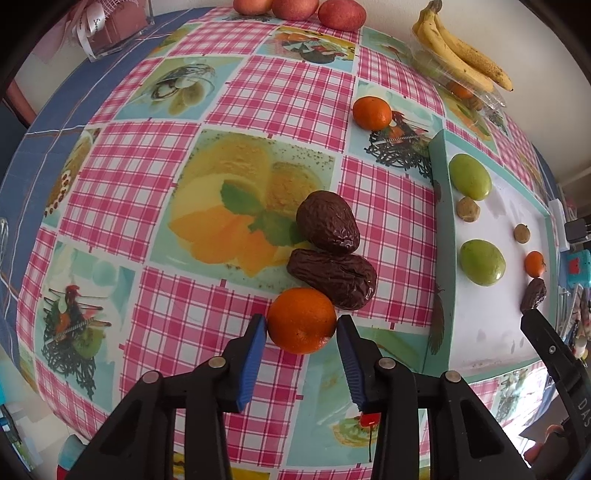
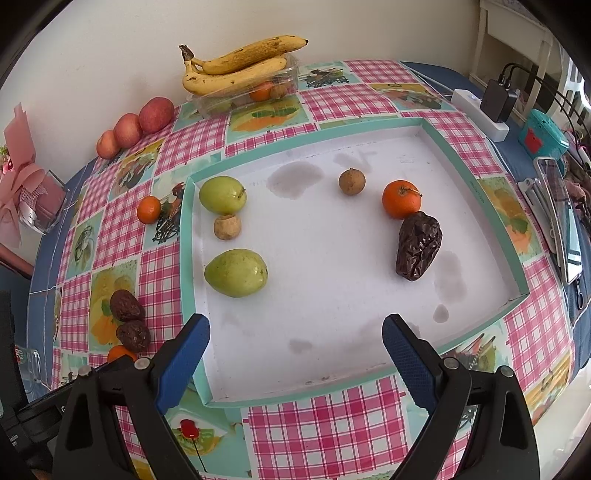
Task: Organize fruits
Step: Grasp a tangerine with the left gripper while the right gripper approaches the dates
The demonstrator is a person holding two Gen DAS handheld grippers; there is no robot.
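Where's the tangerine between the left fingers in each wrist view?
Left wrist: tangerine low centre, between the blue fingers of the left gripper, just below two dates.
Right wrist: only its top shows at lower left, mostly hidden behind the left gripper, below the same dates.
Shared landmark: the teal-rimmed tray.

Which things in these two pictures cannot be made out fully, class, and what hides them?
- Fruit in the clear tub, right wrist view: bananas cover it.
- Left gripper on the tangerine, left wrist view: contact unclear.
- Apples, left wrist view: cut off by the top edge.
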